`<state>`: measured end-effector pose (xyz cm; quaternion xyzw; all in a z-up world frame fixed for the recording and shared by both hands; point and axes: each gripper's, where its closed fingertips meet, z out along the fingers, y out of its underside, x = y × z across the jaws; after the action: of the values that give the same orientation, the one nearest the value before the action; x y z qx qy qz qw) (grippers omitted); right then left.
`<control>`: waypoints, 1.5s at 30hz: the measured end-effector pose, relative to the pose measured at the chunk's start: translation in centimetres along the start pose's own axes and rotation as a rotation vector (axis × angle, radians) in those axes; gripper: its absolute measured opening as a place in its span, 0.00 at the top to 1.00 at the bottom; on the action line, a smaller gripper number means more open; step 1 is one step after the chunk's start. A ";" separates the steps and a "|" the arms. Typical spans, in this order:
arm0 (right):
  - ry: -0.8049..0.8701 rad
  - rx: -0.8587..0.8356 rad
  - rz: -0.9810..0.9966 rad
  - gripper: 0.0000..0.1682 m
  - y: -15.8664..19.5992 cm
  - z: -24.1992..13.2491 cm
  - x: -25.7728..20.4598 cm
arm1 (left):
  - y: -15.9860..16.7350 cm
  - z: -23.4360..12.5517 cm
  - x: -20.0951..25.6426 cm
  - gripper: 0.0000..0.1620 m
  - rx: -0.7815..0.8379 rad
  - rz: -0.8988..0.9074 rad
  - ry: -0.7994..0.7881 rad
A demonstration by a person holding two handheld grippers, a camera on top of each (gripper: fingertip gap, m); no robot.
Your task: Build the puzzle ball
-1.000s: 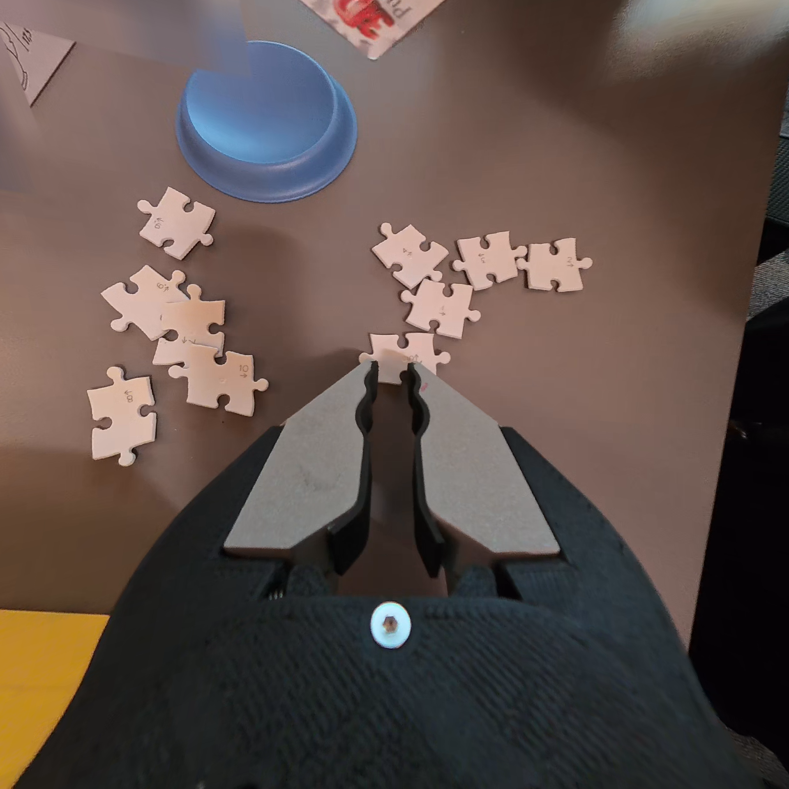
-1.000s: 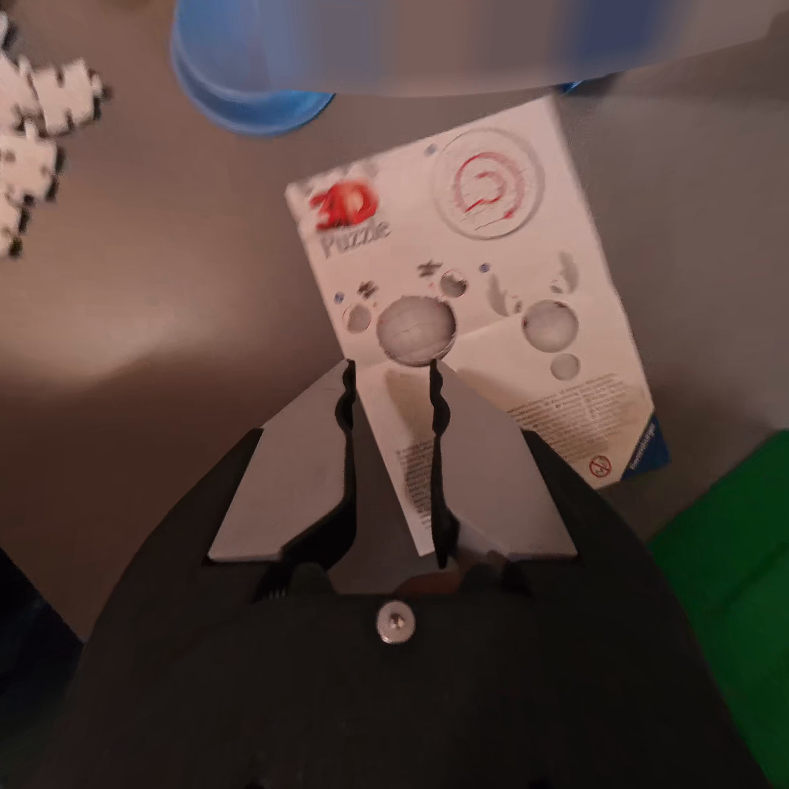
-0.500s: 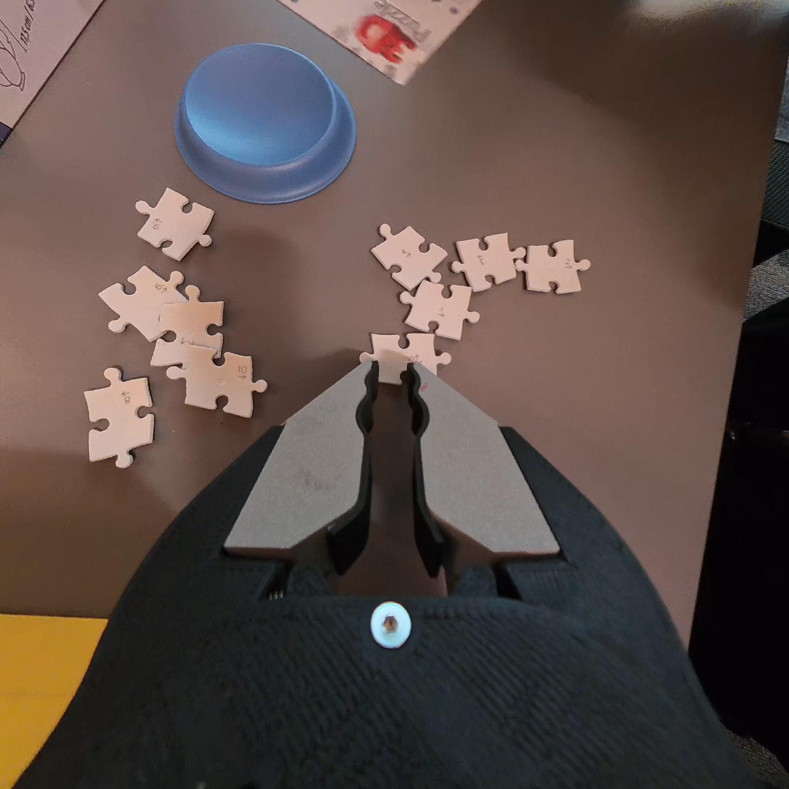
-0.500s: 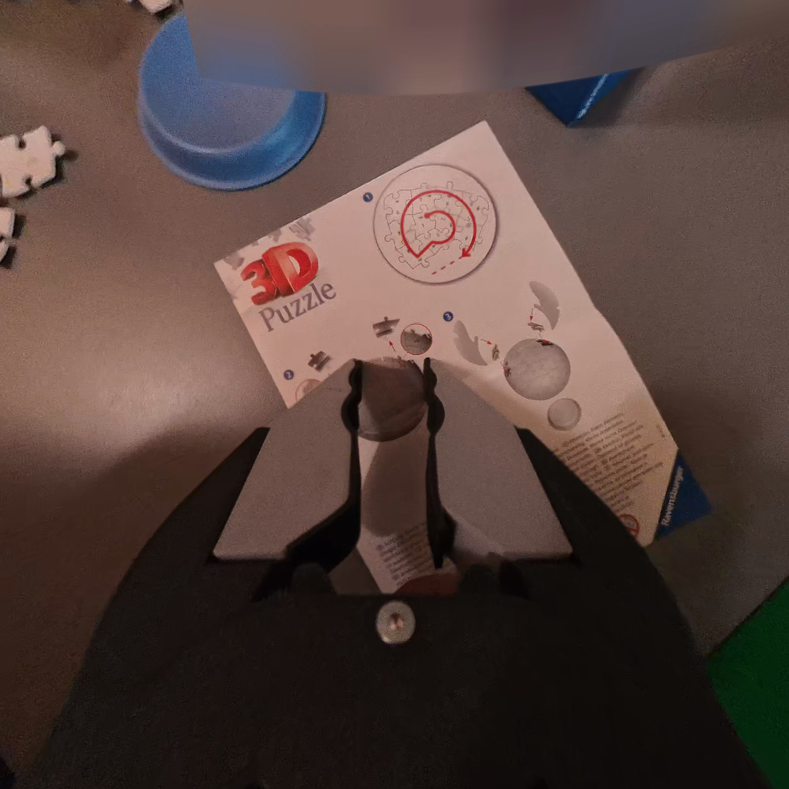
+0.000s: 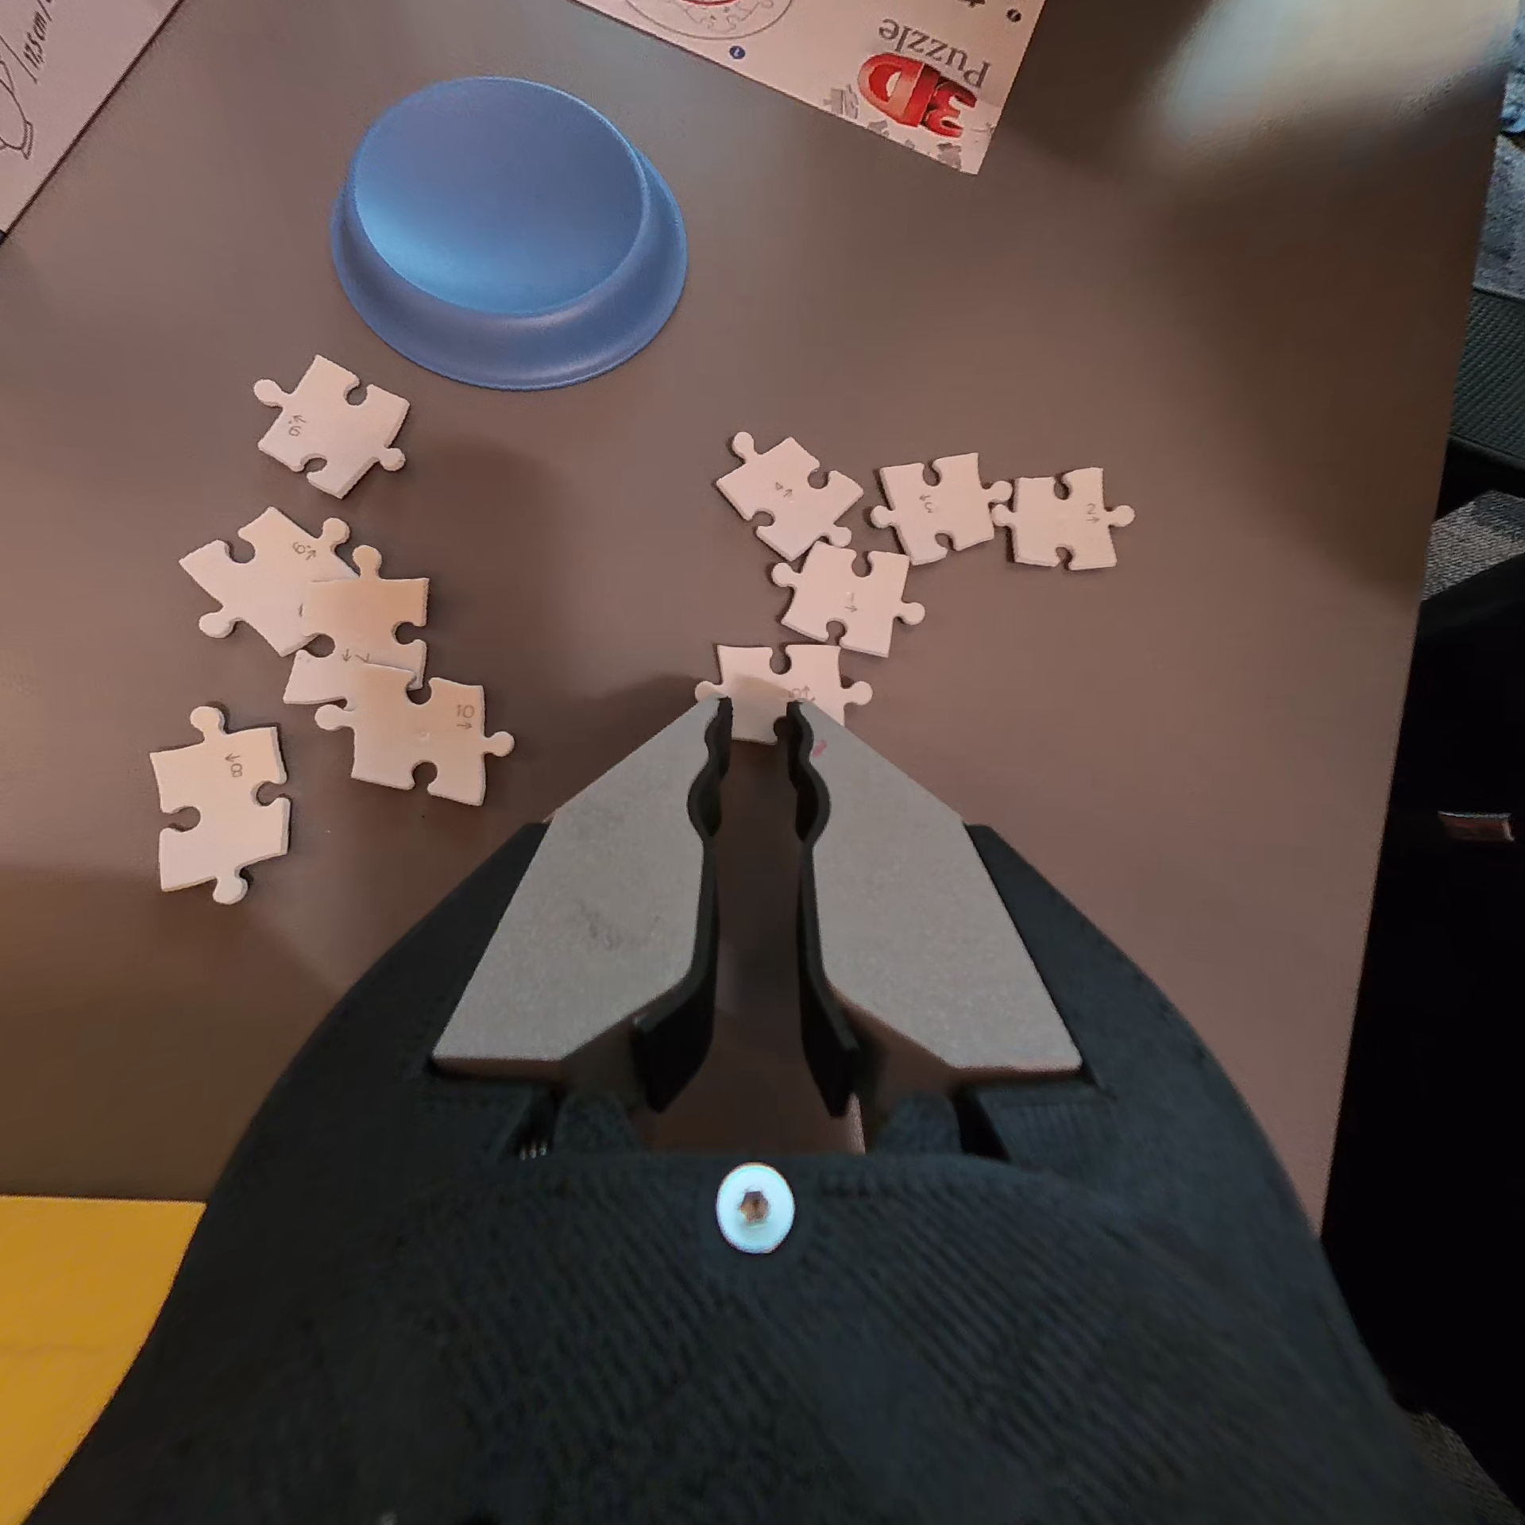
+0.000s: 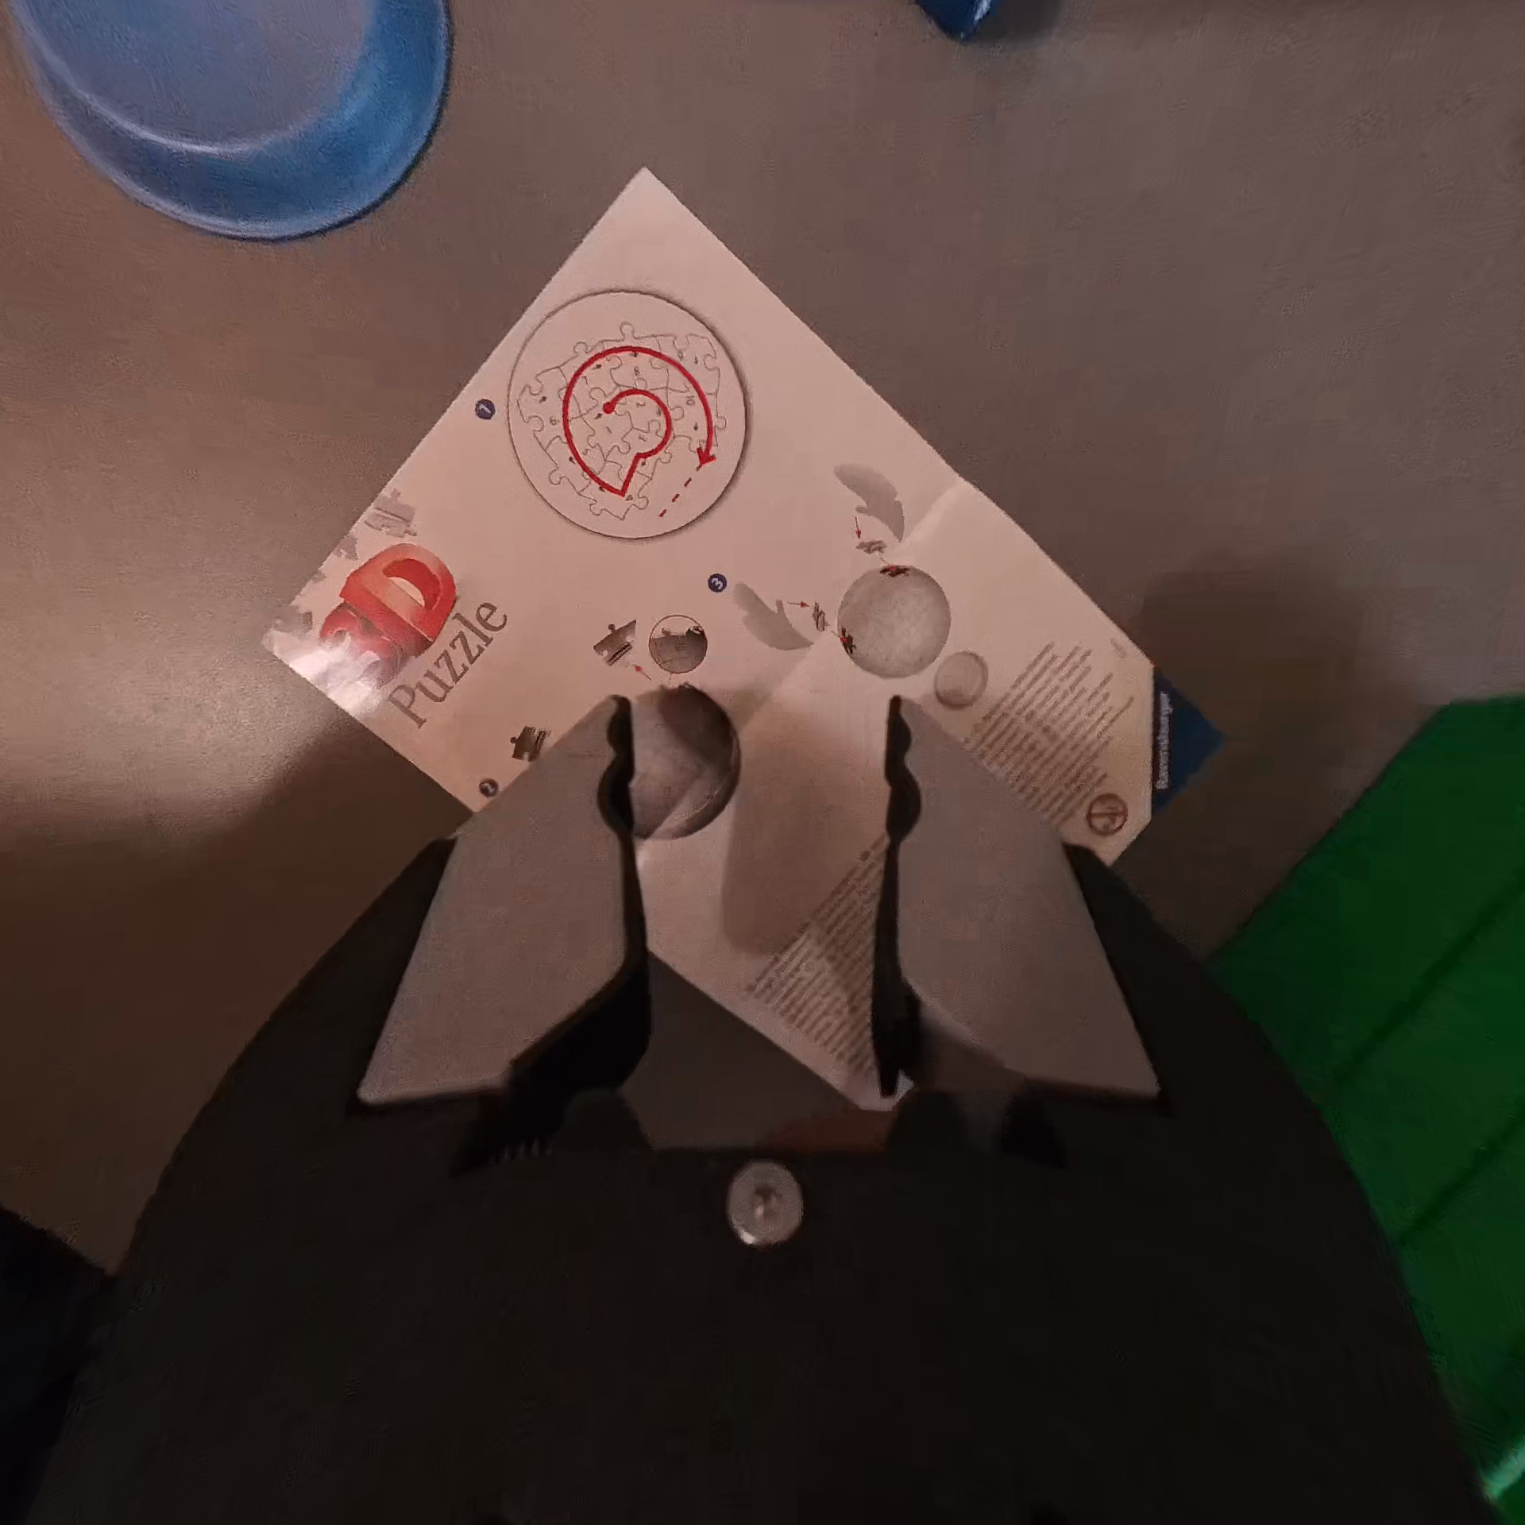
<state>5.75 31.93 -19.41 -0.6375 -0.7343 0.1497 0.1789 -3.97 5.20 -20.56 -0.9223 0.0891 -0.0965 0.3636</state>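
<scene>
Several white puzzle pieces lie flat on the brown table (image 5: 1155,413) in the left wrist view: a loose group on the left (image 5: 388,726) and a group on the right (image 5: 850,598). My left gripper (image 5: 759,708) hovers low with a narrow gap between its fingers and nothing in it; its tips are over the near edge of one piece (image 5: 780,670). A blue round stand (image 5: 503,223) sits beyond the pieces. My right gripper (image 6: 757,710) is wide open and empty above the printed instruction sheet (image 6: 660,413).
The blue stand also shows in the right wrist view (image 6: 231,107), top left. A green surface (image 6: 1403,990) lies right of the sheet. A yellow surface (image 5: 74,1320) is at my near left. The sheet's corner (image 5: 825,49) and another paper (image 5: 49,99) lie far off. There is about 30 cm between the tips of the two grippers.
My right gripper has opened wide and moved forward and to the right over the instruction sheet, turning as it went. My left gripper and the pieces have hardly moved.
</scene>
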 end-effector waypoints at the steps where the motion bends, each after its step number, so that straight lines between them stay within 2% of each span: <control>1: 0.011 -0.009 0.034 0.61 0.3 0.1 -0.1 | 0.0 0.0 0.0 0.94 0.000 -0.001 0.001; 8: 0.089 0.018 0.107 0.56 1.4 0.5 -0.3 | 0.0 0.0 0.0 0.94 0.000 -0.001 0.000; 15: -0.026 0.079 0.075 0.61 1.3 1.3 -0.6 | 0.0 0.0 0.0 0.94 0.002 -0.006 0.004; 27: -0.039 0.104 0.054 0.62 1.3 1.3 -0.7 | 0.0 0.0 0.0 0.94 0.003 -0.006 0.003; 36: 0.027 0.094 0.156 0.63 1.1 1.3 -0.6 | 0.0 0.0 0.0 0.94 0.003 -0.006 0.002; 39: 0.048 0.101 0.163 0.67 1.0 1.2 -1.0 | 0.0 0.0 0.0 0.94 0.003 -0.006 0.002; 43: 0.106 0.093 0.147 0.62 1.0 1.0 -0.7 | 0.0 0.0 0.0 0.93 0.003 -0.003 0.000; 45: 0.112 0.118 0.136 0.64 0.6 0.6 -0.6 | 0.0 0.0 0.0 0.94 0.003 -0.003 0.000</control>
<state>6.12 31.41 -20.30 -0.6815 -0.6682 0.1686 0.2465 -3.92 5.21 -20.55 -0.9218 0.0876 -0.0970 0.3649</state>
